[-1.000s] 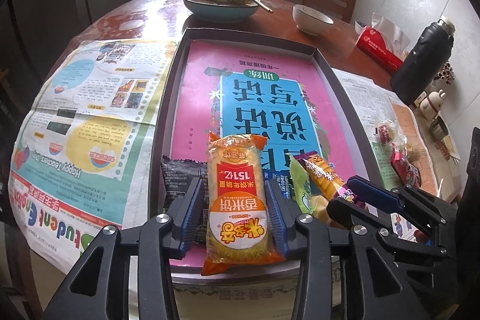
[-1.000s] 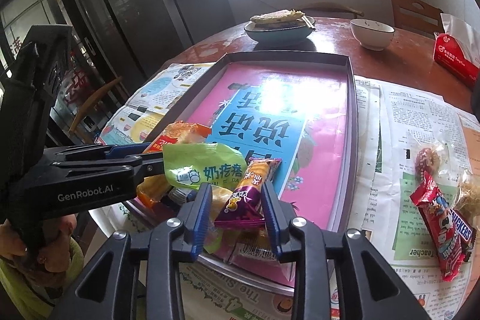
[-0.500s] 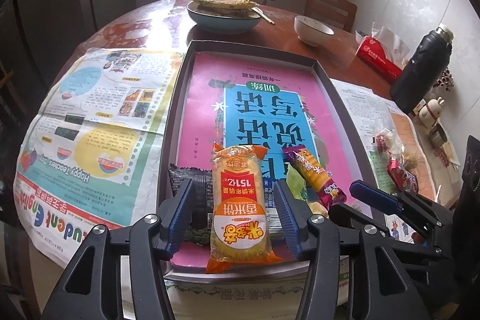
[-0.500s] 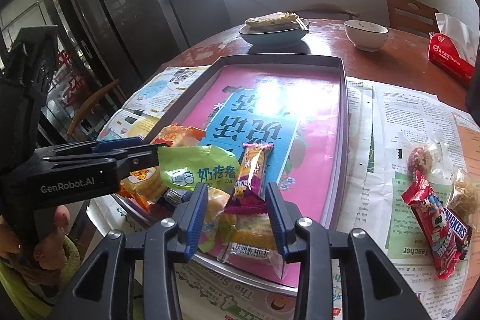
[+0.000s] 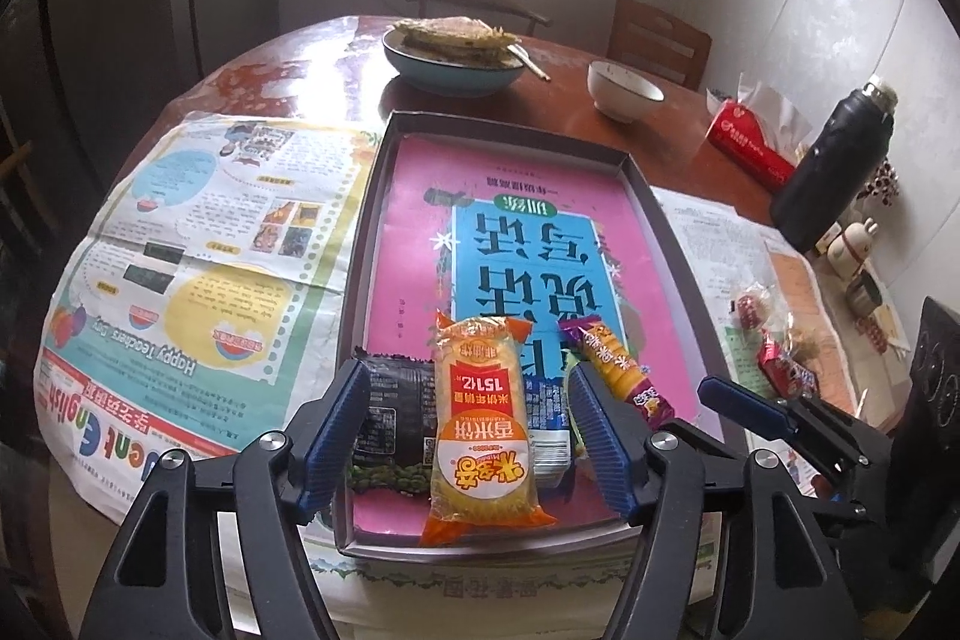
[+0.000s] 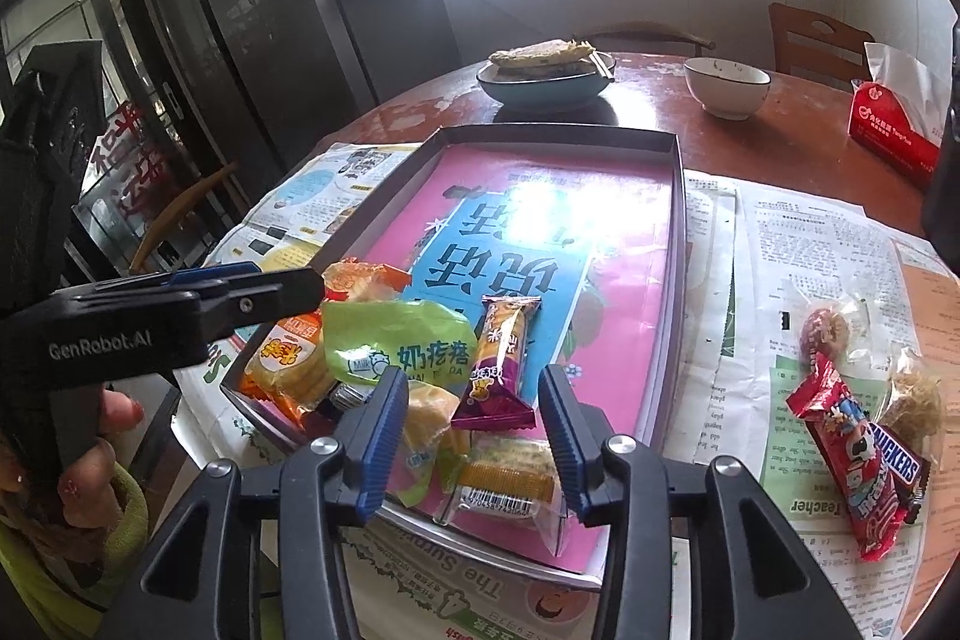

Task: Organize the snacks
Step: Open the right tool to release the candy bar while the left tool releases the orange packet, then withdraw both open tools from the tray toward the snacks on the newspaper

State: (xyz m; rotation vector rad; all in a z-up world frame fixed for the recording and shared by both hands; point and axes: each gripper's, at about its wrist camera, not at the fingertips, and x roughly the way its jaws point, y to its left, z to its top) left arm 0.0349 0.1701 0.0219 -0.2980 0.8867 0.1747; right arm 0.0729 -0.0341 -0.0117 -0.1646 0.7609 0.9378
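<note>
The left tool (image 5: 468, 436) stands open over the near end of the tray (image 5: 654, 214), its jaws having just been opening. The orange rice-cracker pack (image 5: 480, 418) lies flat between the blue pads (image 5: 336, 430) with a clear gap on both sides, so nothing is gripped. A black snack pack (image 5: 396, 418) lies just beside the cracker pack toward the tray's left wall, partly under the left pad, and a blue-and-white pack (image 5: 546, 412) shows from under the cracker pack's other side.

The right tool (image 6: 474, 430) is also open, its jaws having just been opening, and it hovers over the tray's near right part. The purple snack bar (image 6: 501, 364) lies loose between its pads, touching neither. A green bag (image 6: 390, 346) rests beside the bar, overlapping it slightly, and a clear biscuit packet (image 6: 504, 478) sits under the bar's near end against the tray's near wall.

The tray lies on newspaper (image 5: 198, 268) near the near edge of the round counter (image 6: 798, 142) and is lined with a pink and blue book cover. Outside the tray, toward the counter's right edge, a red candy bar (image 6: 852, 454) and some clear-wrapped sweets (image 6: 834, 328) rest on the newspaper. At the far edge stand a plate of flatbread (image 5: 450, 52), a white bowl (image 5: 624, 91), a red tissue box (image 5: 750, 139) and a dark flask (image 5: 834, 178). A hand (image 6: 90, 436) holds the left tool's handle.
</note>
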